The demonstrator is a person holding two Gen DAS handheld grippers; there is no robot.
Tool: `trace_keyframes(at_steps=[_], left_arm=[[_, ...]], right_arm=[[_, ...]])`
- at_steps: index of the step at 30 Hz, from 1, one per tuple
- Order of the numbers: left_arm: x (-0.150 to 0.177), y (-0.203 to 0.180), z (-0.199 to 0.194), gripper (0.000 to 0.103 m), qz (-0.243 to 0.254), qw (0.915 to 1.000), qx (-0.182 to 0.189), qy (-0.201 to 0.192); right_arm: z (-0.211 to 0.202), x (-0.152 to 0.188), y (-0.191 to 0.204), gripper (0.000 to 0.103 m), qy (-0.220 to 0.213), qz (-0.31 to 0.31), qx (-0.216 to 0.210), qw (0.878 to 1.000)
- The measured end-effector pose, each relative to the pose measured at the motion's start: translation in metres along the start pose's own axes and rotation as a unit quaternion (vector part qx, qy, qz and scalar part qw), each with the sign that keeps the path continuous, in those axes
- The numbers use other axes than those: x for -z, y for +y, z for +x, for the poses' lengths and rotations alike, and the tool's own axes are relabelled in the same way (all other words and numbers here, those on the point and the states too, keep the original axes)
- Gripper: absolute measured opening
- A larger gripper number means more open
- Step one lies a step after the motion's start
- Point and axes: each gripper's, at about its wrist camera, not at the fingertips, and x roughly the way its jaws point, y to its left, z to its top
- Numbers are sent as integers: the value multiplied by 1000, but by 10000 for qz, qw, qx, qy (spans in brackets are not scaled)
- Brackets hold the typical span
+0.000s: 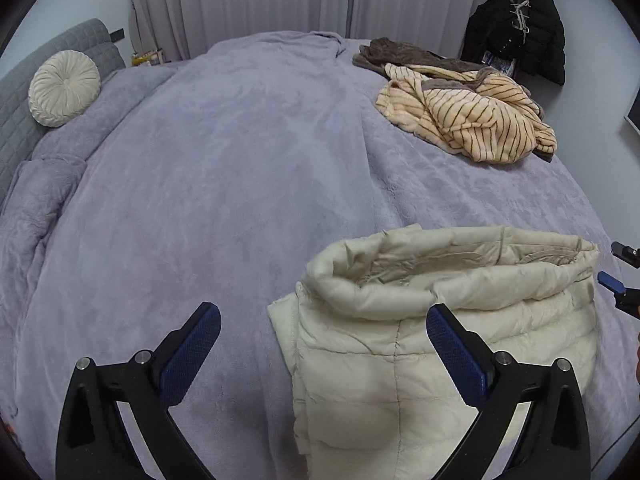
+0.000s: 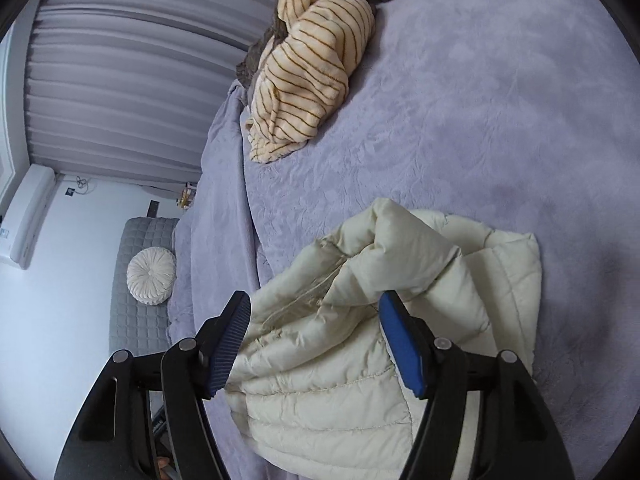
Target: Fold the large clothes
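the cream jacket [image 1: 420,320] lies folded on the near edge of the bed [image 1: 224,168]. left hand-held gripper [image 1: 320,320] gapes wide, empty; right hand-held gripper [image 2: 316,320] stands open around the fabric, pads off it. best to press the bundle flat and square its edges before moving to the striped garment [image 1: 472,120].

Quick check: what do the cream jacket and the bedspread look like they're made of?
Cream jacket: thin, smooth synthetic shell, probably nylon, slightly shiny, quilted in puffy stitched bands. Bedspread: soft matte fleece or plush, going by its fuzzy, brushed nap.
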Motion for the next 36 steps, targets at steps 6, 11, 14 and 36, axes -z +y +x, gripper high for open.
trace_keyframes(at_steps=[6,11,14,36], left_arm=[[13,-20,16,103,193,9986,457,197],[21,-52,65,103,222,9981,427,387],[16,-60,93,103,165,9993,105,312],[1,-15,112,103,-398,9974,-112,597]], right_arm=[[-8,20,24,22,156,-1021,754,9918],[28,33,17,22,439,-1575,1332,9775],[52,31,15,22,373,-1970,1772,9635],[58,-11,-11,27,10,-1124,1736,9784]])
